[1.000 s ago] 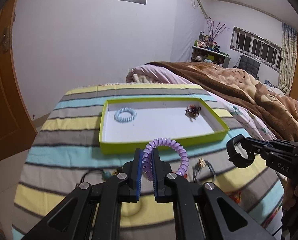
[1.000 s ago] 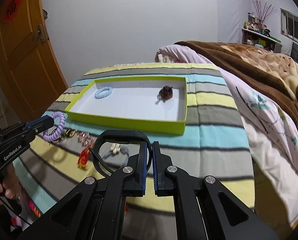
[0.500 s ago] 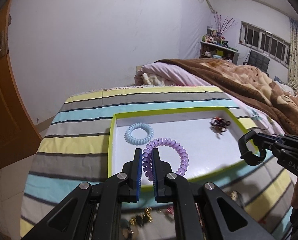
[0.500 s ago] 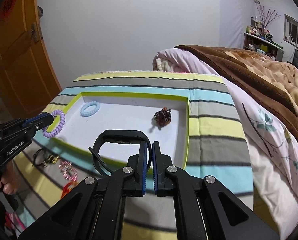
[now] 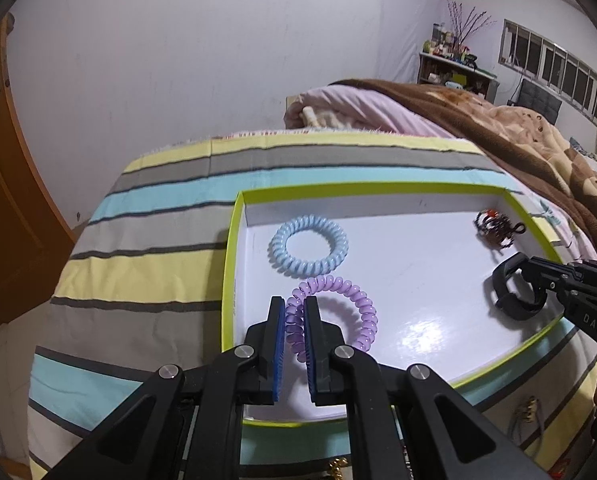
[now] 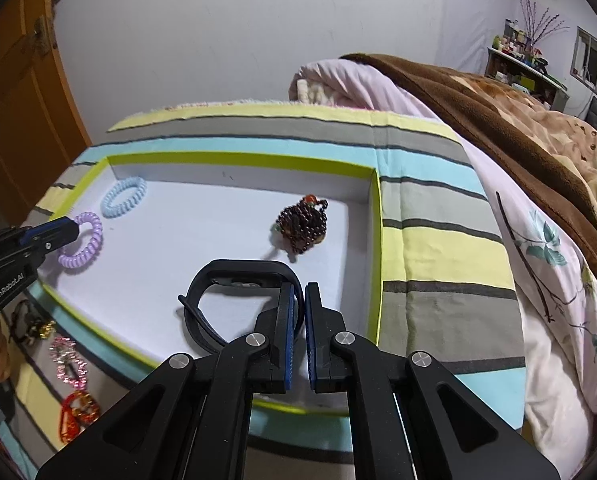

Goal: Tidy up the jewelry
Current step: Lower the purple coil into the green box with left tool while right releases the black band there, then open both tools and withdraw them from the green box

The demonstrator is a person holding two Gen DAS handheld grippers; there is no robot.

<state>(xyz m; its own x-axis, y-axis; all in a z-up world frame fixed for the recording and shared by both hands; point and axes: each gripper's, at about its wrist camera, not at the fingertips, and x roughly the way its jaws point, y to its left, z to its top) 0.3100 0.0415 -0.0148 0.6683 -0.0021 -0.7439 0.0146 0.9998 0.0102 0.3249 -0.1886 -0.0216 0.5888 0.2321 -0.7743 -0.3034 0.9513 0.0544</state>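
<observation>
The left gripper (image 5: 294, 312) fills the lower middle of the left wrist view, its 2 blue-padded fingers (image 5: 279, 332) clamped on the near side of a purple spiral hair tie (image 5: 358, 304). The tie's loop hangs out to the right of the fingers over the white floor of a shallow tray with a lime-green rim (image 5: 228, 280), near the tray's left wall. Just above the purple tie in the frame, a pale blue spiral hair tie (image 5: 308, 250) lies flat on the tray floor, close to it but whether they touch cannot be told.

The right gripper (image 6: 300, 304) sits in the lower middle of the right wrist view, its fingers (image 6: 286, 320) pressed together on the strap of a black wristband (image 6: 238, 272), which loops out to the left over the tray's near right part. A dark beaded bracelet (image 6: 302, 224) rests bunched in the tray toward its right wall, above the wristband in the frame.

The tray stands on a surface covered with a striped cloth (image 6: 438, 248) in yellow, grey and turquoise. At the lower left of the right wrist view, outside the tray, a pink beaded piece (image 6: 68, 364) and a red-orange ornament (image 6: 78, 412) lie on the cloth. A brown blanket (image 6: 498, 120) covers the bed at the right.
</observation>
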